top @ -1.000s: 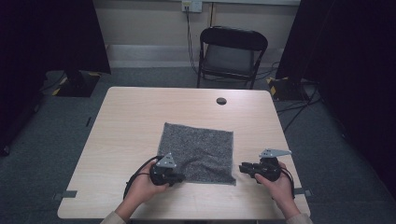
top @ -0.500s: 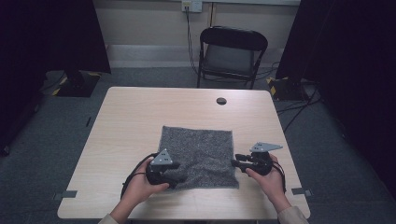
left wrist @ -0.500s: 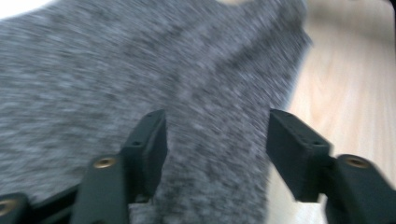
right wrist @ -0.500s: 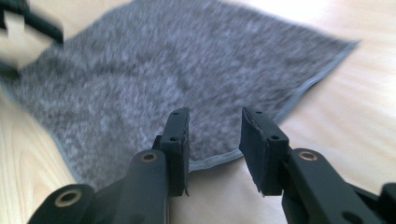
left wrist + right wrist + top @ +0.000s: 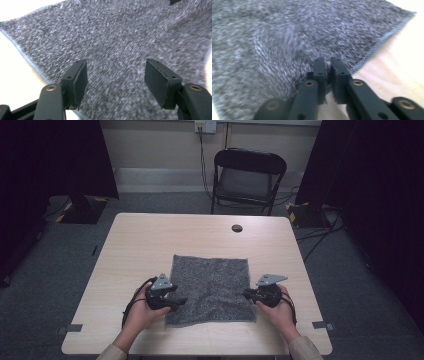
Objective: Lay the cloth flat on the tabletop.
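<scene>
Lying flat on the table (image 5: 125, 250), the grey cloth (image 5: 210, 285) spans the near middle. The left gripper (image 5: 176, 303) hangs over its left edge, jaws spread wide. The right gripper (image 5: 246, 294) seems pinched on the right hem, though blurred.

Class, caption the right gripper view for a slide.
Right gripper, jaws pinched on the grey cloth at its stitched edge.

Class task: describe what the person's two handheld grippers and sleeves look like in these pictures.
Each hand holds a black gripper, the left gripper and the right gripper, topped by a grey three-cornered plate. A black cable loops from the left one. Close up, the jaws are flat black pads on arms with brass-coloured rivets. Light beige sleeves cover the forearms.
</scene>
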Demonstrator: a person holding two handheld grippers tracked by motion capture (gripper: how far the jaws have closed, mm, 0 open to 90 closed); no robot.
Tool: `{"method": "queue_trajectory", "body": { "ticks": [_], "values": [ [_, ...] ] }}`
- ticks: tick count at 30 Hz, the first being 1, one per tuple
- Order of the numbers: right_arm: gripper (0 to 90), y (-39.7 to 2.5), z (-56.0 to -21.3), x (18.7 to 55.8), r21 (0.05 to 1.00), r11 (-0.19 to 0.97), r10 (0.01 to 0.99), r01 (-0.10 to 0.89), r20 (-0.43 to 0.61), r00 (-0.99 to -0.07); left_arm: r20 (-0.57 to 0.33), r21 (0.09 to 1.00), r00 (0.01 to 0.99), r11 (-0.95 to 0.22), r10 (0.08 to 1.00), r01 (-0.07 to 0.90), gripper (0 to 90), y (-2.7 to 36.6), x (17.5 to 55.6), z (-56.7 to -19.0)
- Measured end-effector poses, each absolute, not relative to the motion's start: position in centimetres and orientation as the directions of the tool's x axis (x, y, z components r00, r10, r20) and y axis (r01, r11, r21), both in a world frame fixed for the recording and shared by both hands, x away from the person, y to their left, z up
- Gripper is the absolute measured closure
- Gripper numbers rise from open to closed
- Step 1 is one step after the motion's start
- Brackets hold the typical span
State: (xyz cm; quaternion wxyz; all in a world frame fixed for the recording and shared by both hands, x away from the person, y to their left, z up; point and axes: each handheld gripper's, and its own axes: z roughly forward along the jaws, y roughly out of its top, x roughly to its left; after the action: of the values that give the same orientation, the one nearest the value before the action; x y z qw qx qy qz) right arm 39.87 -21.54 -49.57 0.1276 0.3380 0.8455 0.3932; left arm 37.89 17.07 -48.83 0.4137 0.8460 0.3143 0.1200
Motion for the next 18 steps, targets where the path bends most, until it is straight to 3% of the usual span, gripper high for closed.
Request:
{"method": "queue_trajectory", "body": {
  "ticks": [4,9,18],
  "values": [
    [87.1,-22.1,-49.5,41.2,0.751,0.445,0.710,0.488,0.036,-0.704,-0.055,0.767,0.774,-0.470,0.631,0.437,36.0,17.1,38.1,-49.3],
    [76.4,-23.1,-49.1,42.2,0.775,0.411,0.742,0.480,0.022,-0.670,-0.046,0.761,0.772,-0.478,0.634,0.438,36.2,17.1,38.3,-49.8],
    [69.5,-24.5,-47.3,37.7,0.803,0.409,0.678,0.435,0.052,-0.734,-0.014,0.760,0.758,-0.486,0.652,0.432,37.3,17.5,38.3,-49.7]
  ]
}}
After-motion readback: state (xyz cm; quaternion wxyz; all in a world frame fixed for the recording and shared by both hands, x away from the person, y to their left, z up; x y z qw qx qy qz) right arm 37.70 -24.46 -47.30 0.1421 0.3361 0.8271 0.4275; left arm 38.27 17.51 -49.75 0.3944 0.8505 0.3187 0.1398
